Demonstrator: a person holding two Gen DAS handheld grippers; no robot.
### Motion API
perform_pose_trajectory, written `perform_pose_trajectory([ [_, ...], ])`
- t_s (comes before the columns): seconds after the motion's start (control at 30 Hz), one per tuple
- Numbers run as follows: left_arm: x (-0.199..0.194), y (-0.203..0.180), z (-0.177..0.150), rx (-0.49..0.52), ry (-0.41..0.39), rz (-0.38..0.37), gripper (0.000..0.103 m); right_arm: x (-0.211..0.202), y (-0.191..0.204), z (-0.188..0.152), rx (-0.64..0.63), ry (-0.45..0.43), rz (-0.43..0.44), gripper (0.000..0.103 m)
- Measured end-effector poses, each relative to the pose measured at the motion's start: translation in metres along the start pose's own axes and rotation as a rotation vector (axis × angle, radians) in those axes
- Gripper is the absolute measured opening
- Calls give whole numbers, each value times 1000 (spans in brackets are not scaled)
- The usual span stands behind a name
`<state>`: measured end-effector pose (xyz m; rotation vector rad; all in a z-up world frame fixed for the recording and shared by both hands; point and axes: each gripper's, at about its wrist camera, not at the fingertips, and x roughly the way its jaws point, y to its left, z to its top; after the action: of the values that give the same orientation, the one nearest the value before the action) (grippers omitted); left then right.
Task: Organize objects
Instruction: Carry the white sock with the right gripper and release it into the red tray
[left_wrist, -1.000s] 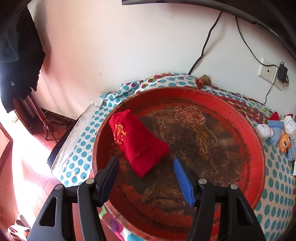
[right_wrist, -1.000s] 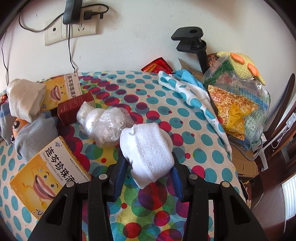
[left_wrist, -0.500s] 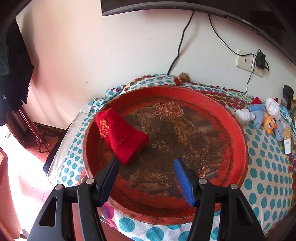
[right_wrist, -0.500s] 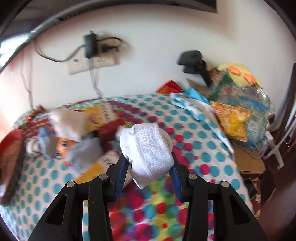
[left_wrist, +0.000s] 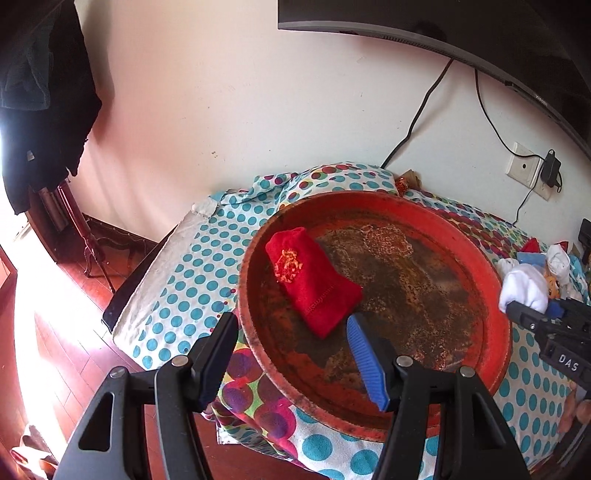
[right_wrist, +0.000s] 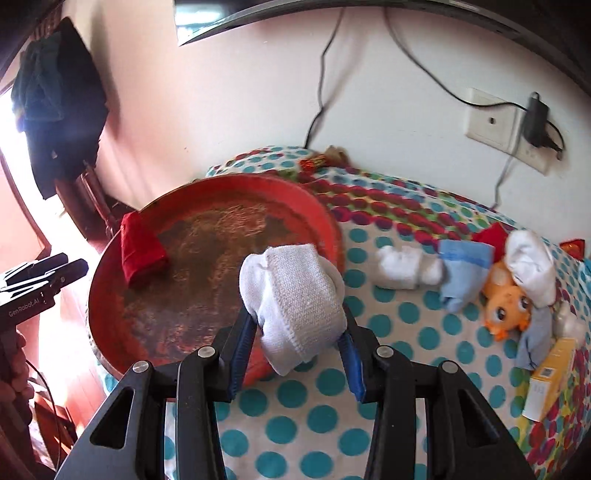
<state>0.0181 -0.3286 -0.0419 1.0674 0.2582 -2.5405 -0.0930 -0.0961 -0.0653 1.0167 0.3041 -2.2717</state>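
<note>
A big round red tray (left_wrist: 504, 332) with a worn dark floor lies on the dotted tablecloth; it also shows in the right wrist view (right_wrist: 332, 229). A folded red sock (left_wrist: 314, 284) lies in its left part, also seen from the right wrist (right_wrist: 142, 254). My left gripper (left_wrist: 291, 356) is open and empty above the tray's near left rim. My right gripper (right_wrist: 295, 349) is shut on a rolled white sock (right_wrist: 295, 295), held just over the tray's right rim; the sock shows in the left wrist view (left_wrist: 524, 288).
More rolled socks (right_wrist: 406, 267), a blue sock (right_wrist: 461, 273), an orange plush toy (right_wrist: 509, 302) and a yellow box (right_wrist: 550, 380) lie right of the tray. A wall socket with a charger (right_wrist: 495, 122) and cables is behind. The table edge and wooden floor (left_wrist: 59, 332) are at left.
My right gripper carried the white sock leftward from the cluttered right side to the tray's right rim. My left gripper, still open, drew back and shifted left over the tray's near rim.
</note>
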Motion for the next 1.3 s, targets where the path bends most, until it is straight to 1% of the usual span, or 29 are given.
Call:
perform_pose_trajectory([
  [0.1, 2, 6, 0, -15, 2, -5, 63, 22, 15, 10, -33, 35, -26, 41],
  [0.2, 5, 10, -2, -21, 20, -20, 63, 43, 13, 16, -32, 75, -45, 41],
  [0.27, 7, 12, -3, -16, 24, -13, 63, 54, 11, 20, -37, 97, -65, 41],
  [0.43, 7, 15, -3, -16, 27, -23, 63, 67, 3, 27, -57, 132, -91, 42],
  [0.57, 9, 17, -4, -15, 34, -12, 63, 73, 3, 27, -72, 147, -112, 42],
  [0.67, 10, 17, -4, -14, 37, -22, 63, 76, 2, 26, -81, 152, -126, 42],
  [0.83, 10, 13, -5, -2, 37, -18, 63, 76, 0, 26, -72, 148, -121, 43],
  [0.87, 10, 12, -5, 2, 39, -17, 63, 75, 0, 26, -71, 142, -117, 45],
  [0.93, 12, 10, -6, 7, 42, -20, 63, 70, 0, 26, -64, 124, -109, 52],
  [0.97, 12, 9, -6, 11, 43, -19, 63, 65, 0, 27, -56, 104, -99, 60],
  [1.0, 13, 8, -7, 15, 44, -18, 63, 59, -1, 27, -47, 84, -90, 65],
  [1.13, 12, 3, -8, 28, 42, -21, 63, 32, -12, 23, -2, 28, -75, 69],
  [1.17, 12, 1, -8, 32, 40, -27, 63, 22, -19, 18, 14, 10, -78, 72],
  [1.2, 12, 0, -8, 37, 39, -30, 63, 15, -26, 14, 25, 0, -87, 76],
  [1.27, 13, -6, -9, 49, 43, -30, 63, -3, -42, 2, 61, -17, -115, 79],
  [1.3, 13, -8, -9, 58, 46, -32, 63, -13, -54, -5, 87, -21, -133, 79],
])
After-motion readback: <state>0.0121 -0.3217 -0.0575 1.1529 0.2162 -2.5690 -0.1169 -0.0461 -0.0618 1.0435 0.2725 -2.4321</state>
